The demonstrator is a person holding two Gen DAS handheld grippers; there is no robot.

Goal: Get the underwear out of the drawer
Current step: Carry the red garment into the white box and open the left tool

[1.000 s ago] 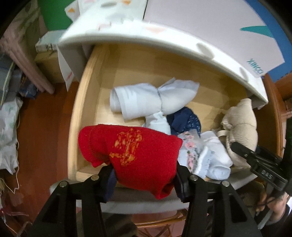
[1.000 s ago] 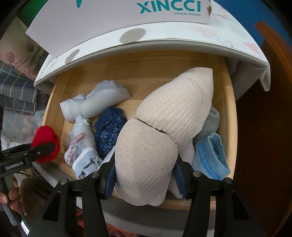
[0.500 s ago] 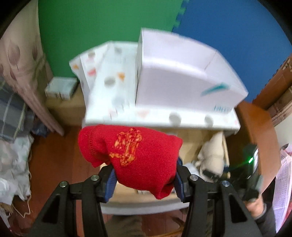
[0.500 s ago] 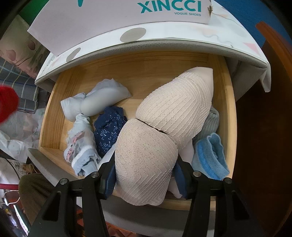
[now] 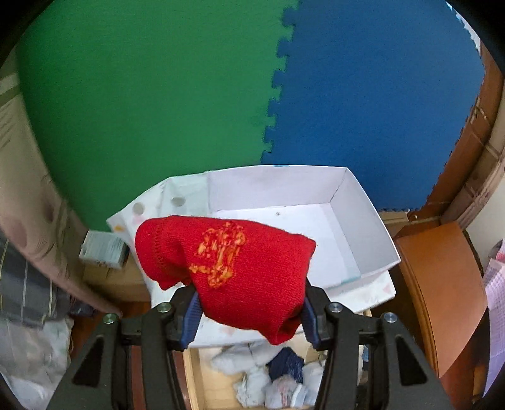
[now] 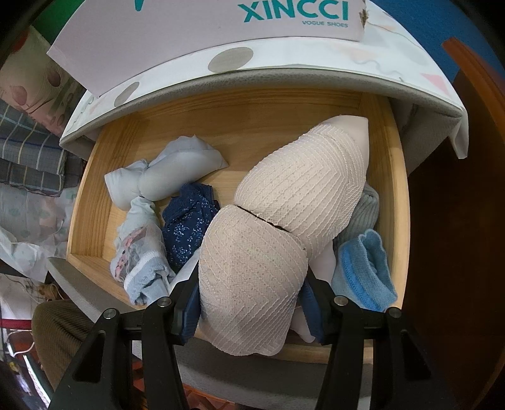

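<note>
My left gripper point(image 5: 249, 312) is shut on a red knitted garment with an orange mark point(image 5: 227, 265) and holds it high, in front of an open white box point(image 5: 353, 202) that stands on the cabinet top. The open wooden drawer point(image 6: 391, 176) is below; it also shows in the left wrist view point(image 5: 192, 378). My right gripper point(image 6: 252, 302) is shut on a beige ribbed bra point(image 6: 277, 227), over the drawer's front right part. In the drawer lie a pale blue bundle point(image 6: 167, 176), a navy floral piece point(image 6: 189, 217), a lace-trimmed light piece point(image 6: 142, 261) and a blue knitted piece point(image 6: 363, 271).
The white box reads XINCCI point(image 6: 293, 11) and sits on a spotted cloth point(image 6: 230, 58) over the cabinet top. Green point(image 5: 142, 110) and blue point(image 5: 372, 94) foam mats cover the wall. A brown wooden panel point(image 5: 442, 284) stands at the right, bedding point(image 6: 28, 148) at the left.
My left gripper has risen with the red garment from just above the drawer to the level of the white box. The right gripper has stayed in place with the bra.
</note>
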